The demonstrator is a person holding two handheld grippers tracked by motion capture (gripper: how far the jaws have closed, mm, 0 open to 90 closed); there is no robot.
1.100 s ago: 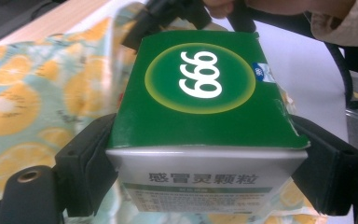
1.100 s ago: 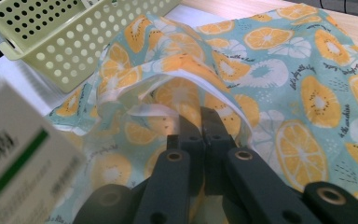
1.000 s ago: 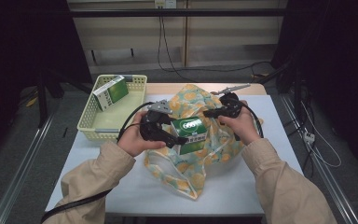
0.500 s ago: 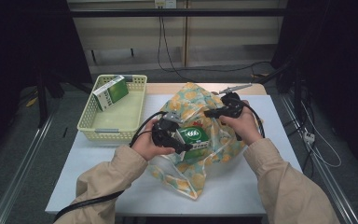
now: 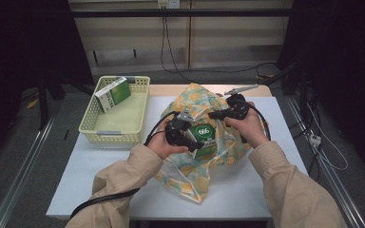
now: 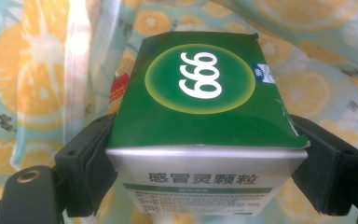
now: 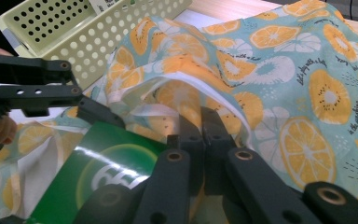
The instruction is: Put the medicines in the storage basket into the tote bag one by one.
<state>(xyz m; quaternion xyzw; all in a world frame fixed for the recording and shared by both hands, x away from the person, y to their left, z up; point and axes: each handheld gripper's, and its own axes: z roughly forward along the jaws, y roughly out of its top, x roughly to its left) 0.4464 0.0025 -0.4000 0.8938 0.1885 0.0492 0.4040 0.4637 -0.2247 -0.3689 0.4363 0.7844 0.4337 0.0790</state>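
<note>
Lab-like recording space, white table (image 5: 247, 199), dark curtains (image 5: 24, 57), trailing wall cables (image 5: 164, 52), metal floor rails (image 5: 24, 166)

I saw a white table (image 5: 100, 166) carrying a yellow basket (image 5: 114, 124) beside a fruit-print bag (image 5: 190, 175), both resting flat.

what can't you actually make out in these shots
- Bag interior: high view, hidden by its own printed fabric and the green box.
- Small print on the box's white face: left gripper view, blurred and cut off by the bottom edge.
- Basket box label: high view, too small.
</note>
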